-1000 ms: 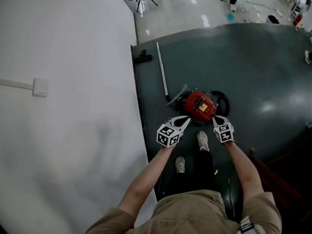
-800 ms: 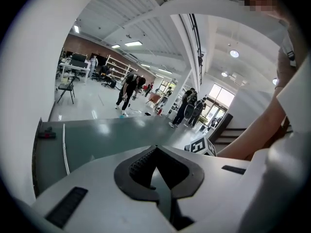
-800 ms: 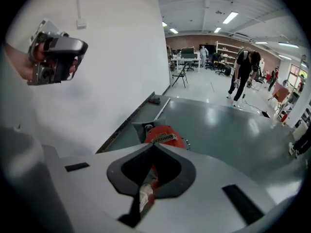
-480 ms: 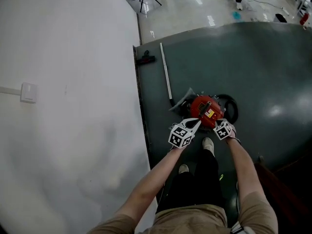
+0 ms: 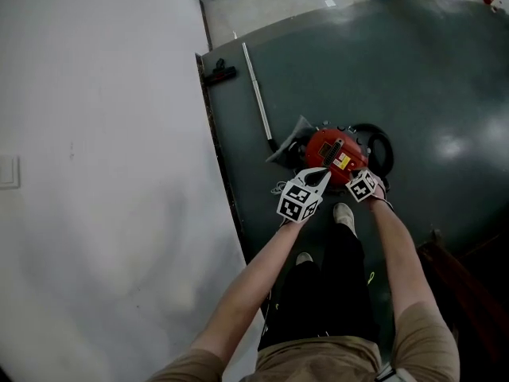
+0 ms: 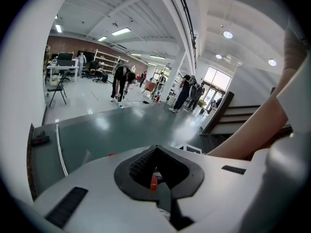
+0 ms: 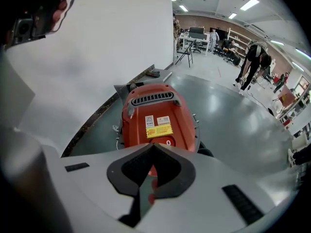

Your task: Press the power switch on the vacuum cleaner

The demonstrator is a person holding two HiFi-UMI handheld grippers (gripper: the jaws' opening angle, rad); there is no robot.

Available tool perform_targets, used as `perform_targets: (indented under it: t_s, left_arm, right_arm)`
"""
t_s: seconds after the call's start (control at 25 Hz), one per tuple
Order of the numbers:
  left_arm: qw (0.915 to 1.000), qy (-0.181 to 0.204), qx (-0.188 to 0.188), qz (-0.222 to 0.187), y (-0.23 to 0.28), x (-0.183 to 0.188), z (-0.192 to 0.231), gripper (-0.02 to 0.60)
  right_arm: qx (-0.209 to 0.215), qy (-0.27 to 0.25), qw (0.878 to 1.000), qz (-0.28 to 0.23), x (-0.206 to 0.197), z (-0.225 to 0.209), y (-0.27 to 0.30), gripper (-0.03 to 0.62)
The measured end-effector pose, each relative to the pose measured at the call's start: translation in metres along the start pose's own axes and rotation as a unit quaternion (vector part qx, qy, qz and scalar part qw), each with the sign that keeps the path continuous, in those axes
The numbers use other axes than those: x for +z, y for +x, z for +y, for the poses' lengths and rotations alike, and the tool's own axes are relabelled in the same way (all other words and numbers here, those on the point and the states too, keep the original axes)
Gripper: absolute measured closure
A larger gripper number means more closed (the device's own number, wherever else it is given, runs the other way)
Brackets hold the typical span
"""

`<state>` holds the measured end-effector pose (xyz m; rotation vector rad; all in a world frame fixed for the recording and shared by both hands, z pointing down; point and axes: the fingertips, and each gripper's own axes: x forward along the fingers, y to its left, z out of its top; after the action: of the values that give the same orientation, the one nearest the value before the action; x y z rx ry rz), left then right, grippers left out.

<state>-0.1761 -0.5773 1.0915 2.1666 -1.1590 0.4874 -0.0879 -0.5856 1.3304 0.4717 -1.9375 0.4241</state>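
Note:
The red vacuum cleaner (image 5: pixel 334 156) sits on a dark green floor mat (image 5: pixel 429 78) just ahead of my feet. In the right gripper view its red body (image 7: pixel 156 118) fills the middle, with a yellow label and a round power switch (image 7: pixel 167 142) at the near end. My right gripper (image 7: pixel 153 147) is shut, its tips just above that switch; I cannot tell whether they touch it. In the head view the right gripper (image 5: pixel 351 173) is over the vacuum's near right edge. My left gripper (image 5: pixel 322 172) is shut at the near left edge and holds nothing (image 6: pixel 156 149).
A metal wand tube (image 5: pixel 258 94) lies on the mat, running away from the vacuum, with a black nozzle (image 5: pixel 218 74) near the white wall (image 5: pixel 95 173). A black hose (image 5: pixel 380 146) loops at the vacuum's right. Several people stand far off (image 6: pixel 121 81).
Both grippers have moved forward and closer together onto the vacuum's near end. My head has leaned in, so the vacuum sits nearer the middle of the view.

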Motion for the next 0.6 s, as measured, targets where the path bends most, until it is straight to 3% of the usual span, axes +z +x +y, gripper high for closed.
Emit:
perform_targets:
  t_s: [0.2, 0.44, 0.6]
  left_arm:
    - [0.9998, 0.012, -0.012, 0.011, 0.011, -0.008, -0.004, 0.575]
    - [0.9998, -0.009, -0.018, 0.003, 0.016, -0.01, 0.004, 0.575]
    - [0.9995, -0.019, -0.02, 0.012, 0.02, -0.018, 0.006, 0.575]
  right_arm:
    - [-0.005, 0.012, 1.0, 0.01, -0.004, -0.003, 0.02, 0.585]
    - [0.009, 0.011, 1.0, 0.024, -0.003, 0.006, 0.033, 0.583]
    - [0.024, 0.049, 0.997, 0.05, -0.01, 0.005, 0.041, 0.583]
